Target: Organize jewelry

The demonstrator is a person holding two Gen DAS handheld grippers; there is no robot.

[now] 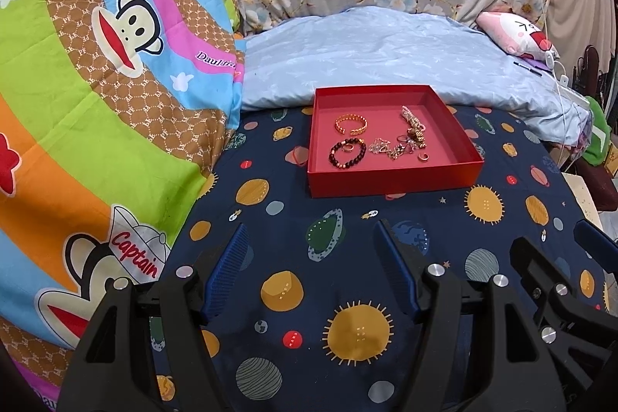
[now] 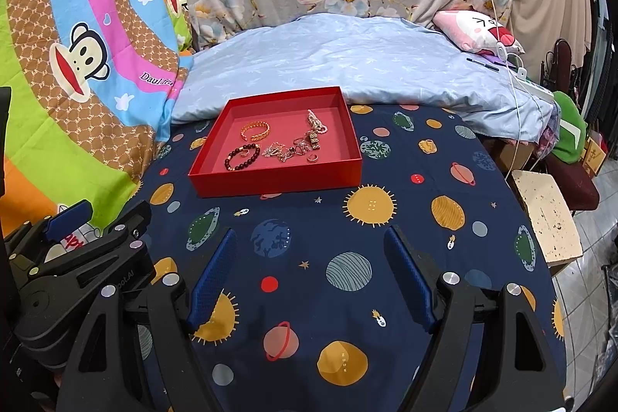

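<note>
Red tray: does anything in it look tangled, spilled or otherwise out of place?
Nothing has spilled; all jewelry sits inside the red tray. The odd spot is the tangled heap of chains and rings at centre-right, while the gold cuff and dark bead bracelet lie apart.

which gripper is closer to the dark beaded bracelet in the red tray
Left, narrowly. The left gripper hangs open almost straight in front of the dark beaded bracelet in the shallow red cardboard tray. The right gripper, also open, sits further right, so the bracelet lies up-left of it.
</note>
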